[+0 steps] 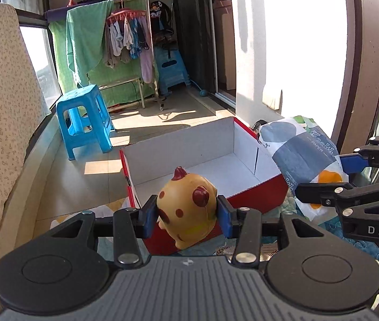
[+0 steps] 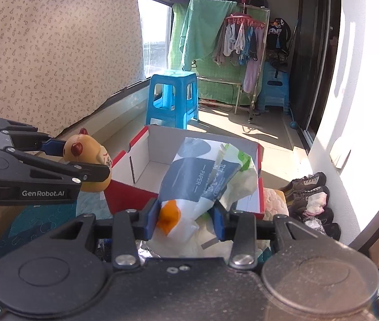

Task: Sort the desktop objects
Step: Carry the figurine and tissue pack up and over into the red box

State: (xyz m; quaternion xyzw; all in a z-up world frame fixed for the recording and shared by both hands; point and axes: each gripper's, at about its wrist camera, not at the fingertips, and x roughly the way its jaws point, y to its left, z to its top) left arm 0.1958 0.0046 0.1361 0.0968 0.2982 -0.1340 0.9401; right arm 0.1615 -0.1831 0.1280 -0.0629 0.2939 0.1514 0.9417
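- The lower part of the chicken toy (image 1: 186, 208) is hidden behind the body of the left gripper (image 1: 186, 214); only its yellow head with red spots and comb is seen.
- The writing on the tissue pack (image 2: 202, 184) is creased and only the word "PAPER" can be read.
- A foil wrapper (image 2: 146, 250) under the right gripper (image 2: 186, 218) is mostly covered, and it cannot be told what it is.
- The red box (image 1: 253, 195) is open, white inside, and nothing is seen in it.
- The toy is clamped between the blue pads of the left gripper, in front of the near wall of the box.
- The tissue pack is pinched by the right gripper at its lower end and is held over the box.
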